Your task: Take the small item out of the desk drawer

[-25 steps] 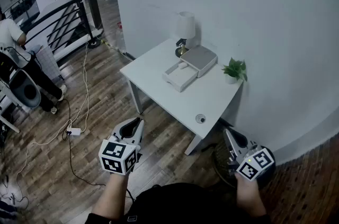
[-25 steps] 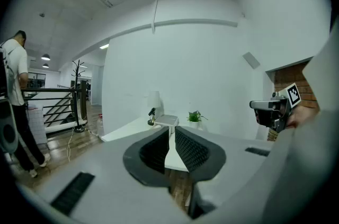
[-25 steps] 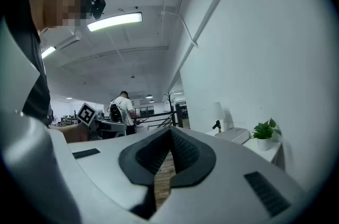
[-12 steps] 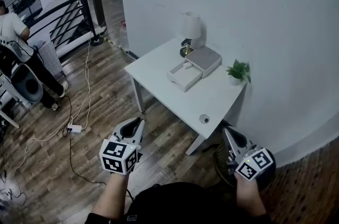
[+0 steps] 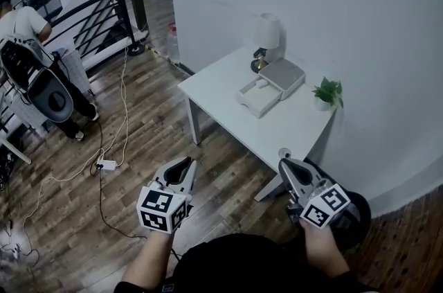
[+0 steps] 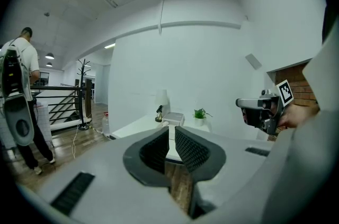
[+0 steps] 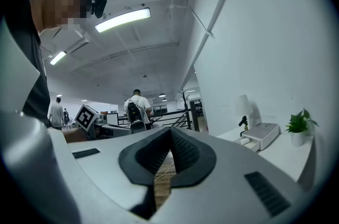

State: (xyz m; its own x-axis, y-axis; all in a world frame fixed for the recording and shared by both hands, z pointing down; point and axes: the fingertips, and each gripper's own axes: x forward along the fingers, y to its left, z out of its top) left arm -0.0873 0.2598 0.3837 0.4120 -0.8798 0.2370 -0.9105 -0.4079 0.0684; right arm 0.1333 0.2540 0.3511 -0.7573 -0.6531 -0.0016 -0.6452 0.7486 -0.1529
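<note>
Head view has both grippers held low over the wooden floor [image 5: 138, 146], short of the white desk [image 5: 221, 87]. The left gripper [image 5: 183, 167] has its jaws a narrow slit apart with nothing between them, and the right gripper [image 5: 285, 165], just beside the desk's near corner, is closed on nothing. The small item [image 5: 263, 83], white, lies in the pulled-out drawer [image 5: 252, 99] of the grey drawer box [image 5: 285, 73], which sits on the desk between the lamp [image 5: 267, 35] and the potted plant [image 5: 328, 91], well apart from both grippers.
</note>
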